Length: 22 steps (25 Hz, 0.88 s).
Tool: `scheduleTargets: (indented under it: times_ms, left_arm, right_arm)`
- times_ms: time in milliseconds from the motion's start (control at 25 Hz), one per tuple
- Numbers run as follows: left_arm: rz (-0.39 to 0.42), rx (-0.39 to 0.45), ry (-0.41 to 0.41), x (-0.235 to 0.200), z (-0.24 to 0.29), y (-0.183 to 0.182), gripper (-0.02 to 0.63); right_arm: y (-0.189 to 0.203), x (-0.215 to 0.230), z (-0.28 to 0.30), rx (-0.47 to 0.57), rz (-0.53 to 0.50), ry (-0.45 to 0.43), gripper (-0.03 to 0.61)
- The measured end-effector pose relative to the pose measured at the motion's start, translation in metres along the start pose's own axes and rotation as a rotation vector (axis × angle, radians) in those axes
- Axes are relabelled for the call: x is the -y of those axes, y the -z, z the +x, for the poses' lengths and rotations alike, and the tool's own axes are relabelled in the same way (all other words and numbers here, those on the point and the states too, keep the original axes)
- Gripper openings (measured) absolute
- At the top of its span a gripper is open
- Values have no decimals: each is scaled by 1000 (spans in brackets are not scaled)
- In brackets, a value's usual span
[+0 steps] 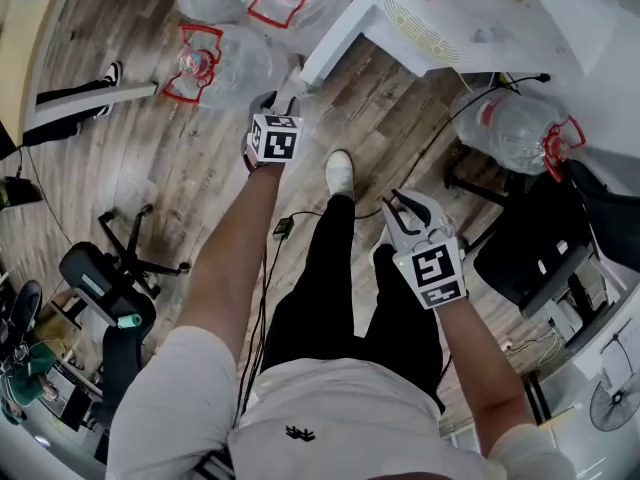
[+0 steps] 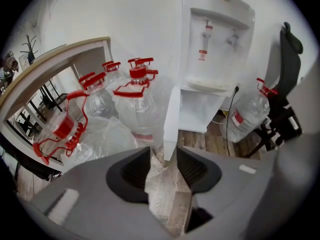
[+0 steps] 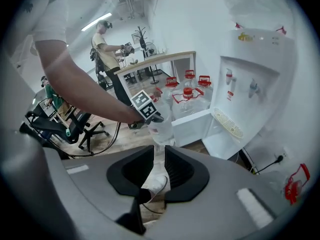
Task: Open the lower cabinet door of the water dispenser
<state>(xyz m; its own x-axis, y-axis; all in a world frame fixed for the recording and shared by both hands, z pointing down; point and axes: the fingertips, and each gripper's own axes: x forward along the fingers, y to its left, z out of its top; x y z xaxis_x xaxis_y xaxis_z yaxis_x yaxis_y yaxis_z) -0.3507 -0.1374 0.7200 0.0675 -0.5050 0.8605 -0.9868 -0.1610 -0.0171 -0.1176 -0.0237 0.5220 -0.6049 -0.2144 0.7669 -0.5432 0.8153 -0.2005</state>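
Upper centre: white flat cabinet door stands open; unheld, it may swing shut, my left gripper and right gripper both released.

Left gripper and right gripper over wood-plank floor.
White lower cabinet door of white water dispenser stands open, near left gripper.
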Motion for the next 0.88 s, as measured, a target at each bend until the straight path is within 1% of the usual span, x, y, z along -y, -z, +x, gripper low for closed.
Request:
scheduleTargets:
  times_ms: [240,480,640,760,880]
  left_arm:
    - [35,86,60,36,-89,-22,218]
    - [15,152,127,86,-197,-25,209]
    - [39,200,178,130,-260,-20,193]
    - [40,226,226,163,-311,-11,184]
    - [61,269,262,191,-356,-17,178]
  right_arm:
    - [-1,-16,-64,35,-33,22,66]
    - [13,-34,-139,88,-40,62,66]
    - [30,-47,-190,136,-17,80,64]
    - [40,-66,-224,177,-20,90,57]
    - [43,-72,-255,220,-33,112,51]
